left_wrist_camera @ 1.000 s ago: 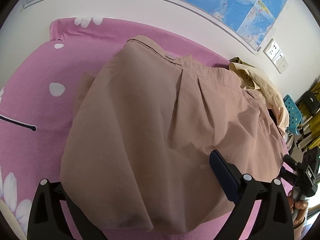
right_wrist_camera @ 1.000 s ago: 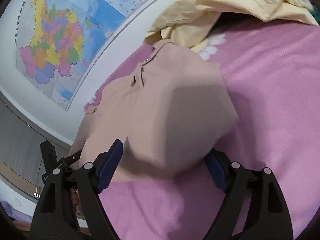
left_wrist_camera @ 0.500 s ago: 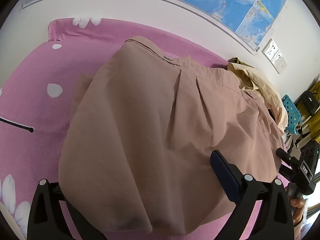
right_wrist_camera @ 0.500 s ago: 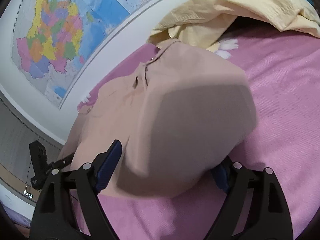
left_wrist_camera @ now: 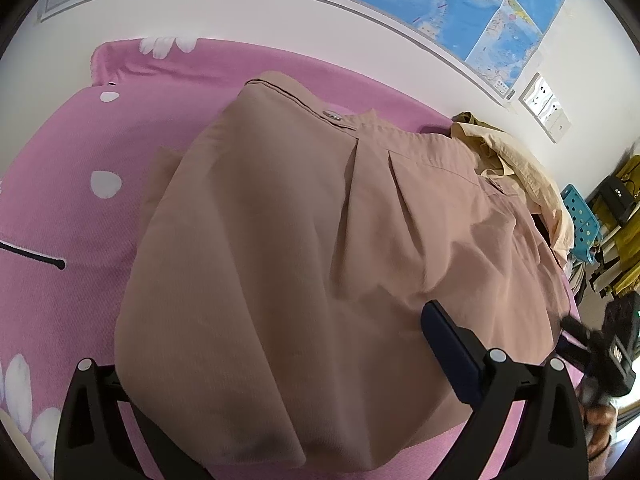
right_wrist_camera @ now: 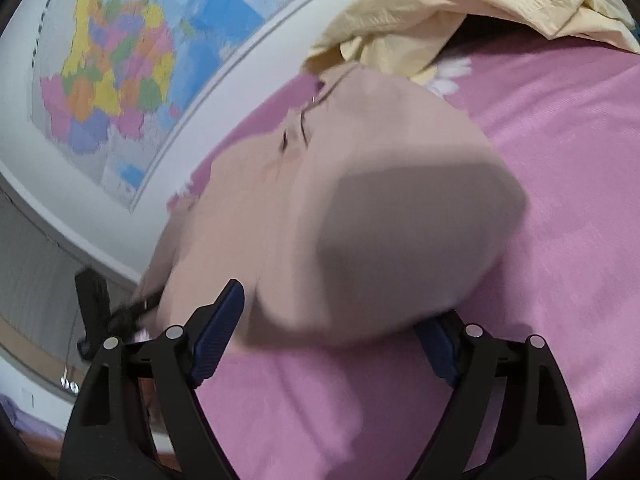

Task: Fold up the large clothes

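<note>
A large tan garment with a waistband and snap buttons lies spread on the pink bed cover. Its near edge drapes over my left gripper, whose jaws stand wide apart; the left finger is hidden under the cloth, the right fingertip shows blue. In the right wrist view the same garment bulges over my right gripper, also wide open, with a folded corner hanging between the blue pads. No pinch on the cloth is visible in either view.
A pale yellow garment lies bunched at the wall end of the bed, also visible in the left wrist view. A map hangs on the wall. A blue stool and clutter stand beyond the bed's right side.
The right gripper has moved along the bed, and the folded tan corner now bulges larger over its jaws. The left view has barely shifted; the cloth edge has slid slightly closer.
</note>
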Available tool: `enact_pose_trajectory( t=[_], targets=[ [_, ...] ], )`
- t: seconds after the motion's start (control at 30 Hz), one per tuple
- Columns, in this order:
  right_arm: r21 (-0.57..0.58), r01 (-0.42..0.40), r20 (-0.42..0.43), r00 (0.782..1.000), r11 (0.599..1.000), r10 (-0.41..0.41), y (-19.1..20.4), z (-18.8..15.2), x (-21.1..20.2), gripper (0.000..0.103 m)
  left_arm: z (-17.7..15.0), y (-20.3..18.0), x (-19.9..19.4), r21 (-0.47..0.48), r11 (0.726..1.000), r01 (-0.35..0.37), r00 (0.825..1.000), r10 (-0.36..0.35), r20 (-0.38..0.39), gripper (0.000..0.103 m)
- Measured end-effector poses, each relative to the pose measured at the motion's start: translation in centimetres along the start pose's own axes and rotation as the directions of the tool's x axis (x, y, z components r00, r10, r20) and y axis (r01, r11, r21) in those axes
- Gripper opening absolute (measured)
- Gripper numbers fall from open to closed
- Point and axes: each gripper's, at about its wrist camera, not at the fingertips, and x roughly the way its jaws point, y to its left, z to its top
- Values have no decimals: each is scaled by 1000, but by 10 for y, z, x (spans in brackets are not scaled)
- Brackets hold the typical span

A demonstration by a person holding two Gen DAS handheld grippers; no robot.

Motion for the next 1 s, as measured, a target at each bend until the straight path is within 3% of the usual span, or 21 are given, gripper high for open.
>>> enact_pose_trajectory(
  t=[0.27, 0.47, 0.53, 0.57, 0.67, 0.87, 1.0],
  targets=[
    [-16, -67, 50, 996, 998, 68, 12, 15, 25, 82, 2, -1, 2, -6, 1000, -1, 1000, 1, 0, 96],
    [43, -127, 9, 992, 991, 126, 11, 35, 39, 81, 8, -10, 9, -1, 999, -46, 999, 46, -5, 96],
    [32, -136, -10, 991, 990, 137, 15, 35, 43, 72, 11, -12, 10, -12, 999, -37, 999, 36, -9, 96],
    [36, -138, -23, 990, 990, 139, 14, 36, 46, 61, 11, -12, 10, -15, 999, -37, 999, 37, -9, 95],
    [83, -172, -35, 984, 982, 175, 4, 39, 52, 47, 13, -11, 11, -31, 997, -75, 997, 75, -6, 81],
    [68, -198, -63, 977, 978, 202, 13, 42, 59, 58, 14, -10, 7, -36, 991, -129, 992, 129, 9, 56],
    [82, -193, -85, 976, 978, 200, 10, 39, 70, 29, 15, -10, 2, -42, 991, -129, 991, 130, 23, 40]
  ],
)
